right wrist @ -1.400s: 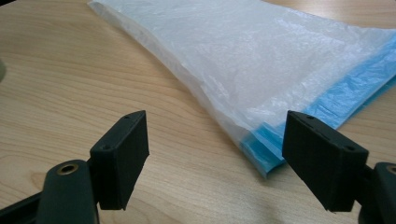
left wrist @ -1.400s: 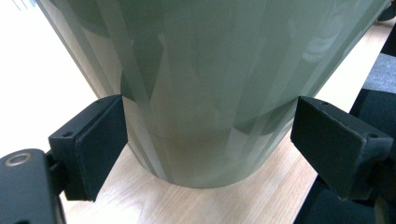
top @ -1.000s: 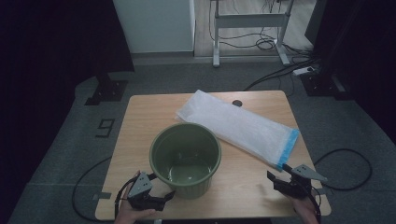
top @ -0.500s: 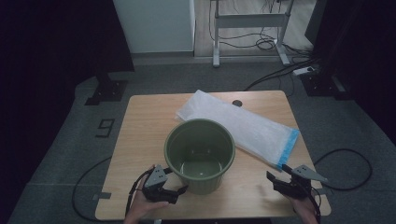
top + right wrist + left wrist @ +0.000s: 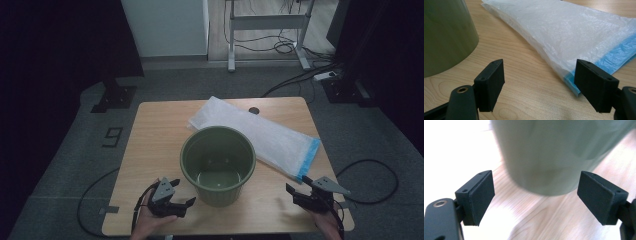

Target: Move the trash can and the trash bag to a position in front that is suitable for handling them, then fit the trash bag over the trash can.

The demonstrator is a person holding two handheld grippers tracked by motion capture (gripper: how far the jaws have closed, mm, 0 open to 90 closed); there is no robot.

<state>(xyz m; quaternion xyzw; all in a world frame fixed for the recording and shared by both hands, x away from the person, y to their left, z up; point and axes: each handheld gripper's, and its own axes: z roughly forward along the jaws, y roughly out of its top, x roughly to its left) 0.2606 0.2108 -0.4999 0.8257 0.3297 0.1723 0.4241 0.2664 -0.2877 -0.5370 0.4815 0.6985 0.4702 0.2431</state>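
— Where did the green plastic bucket (image 5: 218, 164) stand?
— Upright near the table's (image 5: 150, 150) front middle, empty; its far rim overlapped the white plastic bag (image 5: 260, 135) with the blue edge, which lay flat behind it toward the right.
— And the left gripper (image 5: 176, 202)?
— Just beside the bucket's base, jaws spread wide, gripping nothing; the view was blurred.
— The right gripper (image 5: 296, 189)?
— Also released, near the bag's blue end; apart from it.
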